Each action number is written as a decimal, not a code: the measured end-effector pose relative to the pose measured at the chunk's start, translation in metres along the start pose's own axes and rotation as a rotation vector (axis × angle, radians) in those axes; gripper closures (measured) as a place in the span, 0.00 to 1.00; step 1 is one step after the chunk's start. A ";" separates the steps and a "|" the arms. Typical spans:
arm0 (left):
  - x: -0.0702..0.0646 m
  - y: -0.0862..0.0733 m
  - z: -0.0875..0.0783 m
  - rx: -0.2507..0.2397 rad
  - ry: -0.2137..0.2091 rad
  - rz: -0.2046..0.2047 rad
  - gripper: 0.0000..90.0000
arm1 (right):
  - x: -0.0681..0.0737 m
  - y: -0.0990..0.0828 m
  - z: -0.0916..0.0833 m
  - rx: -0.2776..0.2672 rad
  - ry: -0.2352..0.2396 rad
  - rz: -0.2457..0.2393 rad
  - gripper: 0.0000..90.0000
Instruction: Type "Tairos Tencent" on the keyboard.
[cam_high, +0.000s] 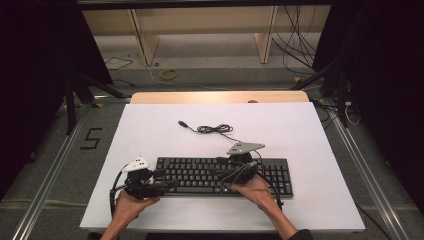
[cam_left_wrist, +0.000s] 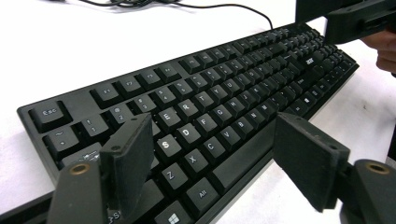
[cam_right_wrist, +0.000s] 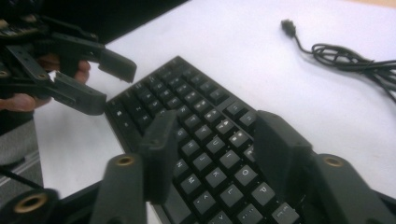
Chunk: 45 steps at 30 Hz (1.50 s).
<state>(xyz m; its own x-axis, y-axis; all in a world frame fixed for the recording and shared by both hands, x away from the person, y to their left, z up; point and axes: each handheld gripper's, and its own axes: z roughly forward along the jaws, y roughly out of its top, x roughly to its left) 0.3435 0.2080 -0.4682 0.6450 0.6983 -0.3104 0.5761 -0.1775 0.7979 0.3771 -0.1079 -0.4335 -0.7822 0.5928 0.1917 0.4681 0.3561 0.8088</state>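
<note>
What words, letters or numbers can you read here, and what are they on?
"Esc", "Alt", "S", "D", "X", "C", "Z": keyboard keycaps, left gripper view.
"K", "O", "P", "M": keycaps, right gripper view.
"5": dark mark on the floor, high view.
Function row and far keys: too small or blurred.

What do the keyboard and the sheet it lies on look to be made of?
Keyboard: apparently matte black plastic, with moulded keycaps carrying white printed legends and only a dull sheen. Sheet: smooth, flat white surface, possibly paper or laminated board; which one cannot be told. A wood-coloured table edge shows behind it.
</note>
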 end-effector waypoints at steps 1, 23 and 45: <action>0.000 0.000 0.000 -0.004 0.003 -0.005 0.34 | 0.000 0.001 0.003 0.007 0.002 -0.002 0.62; 0.011 0.001 -0.005 0.165 0.149 0.015 0.88 | 0.016 0.016 0.070 0.143 0.007 -0.001 0.98; 0.017 -0.001 -0.003 0.223 0.174 0.015 0.99 | 0.017 0.014 0.095 0.194 -0.001 0.002 1.00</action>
<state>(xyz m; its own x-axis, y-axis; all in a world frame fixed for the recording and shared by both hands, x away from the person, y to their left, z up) 0.3523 0.2221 -0.4724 0.5695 0.7995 -0.1911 0.6761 -0.3233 0.6621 0.4099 -0.0241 -0.4720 -0.7807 0.5945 0.1925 0.5404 0.4876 0.6857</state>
